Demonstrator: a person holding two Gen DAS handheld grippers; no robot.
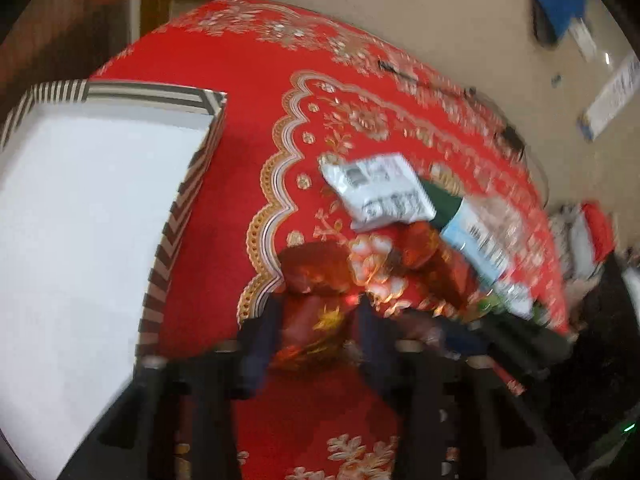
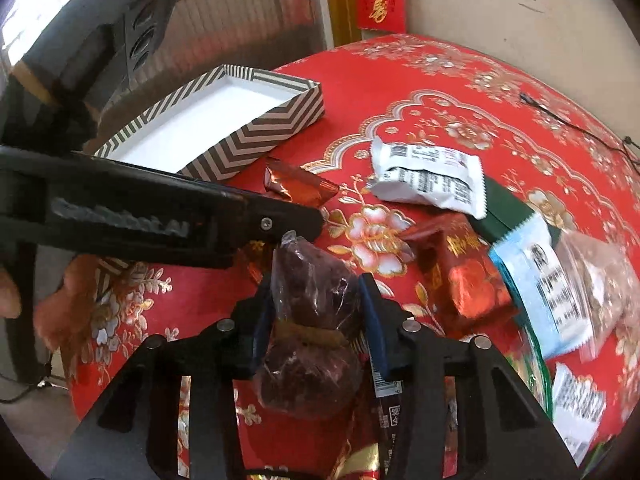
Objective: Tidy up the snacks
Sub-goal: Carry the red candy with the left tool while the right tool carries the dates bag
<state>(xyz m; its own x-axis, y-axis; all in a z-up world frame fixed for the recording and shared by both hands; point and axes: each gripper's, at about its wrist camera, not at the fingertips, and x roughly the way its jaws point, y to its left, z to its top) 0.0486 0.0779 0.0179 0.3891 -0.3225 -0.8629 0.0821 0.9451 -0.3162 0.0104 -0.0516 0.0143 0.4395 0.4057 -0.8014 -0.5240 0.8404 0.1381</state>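
My left gripper (image 1: pixel 316 312) is shut on a red foil-wrapped candy (image 1: pixel 316 320) and holds it above the red floral tablecloth (image 1: pixel 256 92), right of the striped box (image 1: pixel 80 208). In the right wrist view the left gripper (image 2: pixel 296 208) reaches in from the left with the red candy (image 2: pixel 300 186) at its tip. My right gripper (image 2: pixel 316 292) is shut on a clear bag of dark brown snacks (image 2: pixel 316 320). The striped box (image 2: pixel 224 124) with its white inside lies at the back left.
A white snack packet (image 2: pixel 428 176), a green packet (image 2: pixel 504 208), a red foil pack (image 2: pixel 464 272), a light blue packet (image 2: pixel 540 288) and a clear bag (image 2: pixel 596 264) lie at the right. A black cable (image 2: pixel 576 128) runs along the far table edge.
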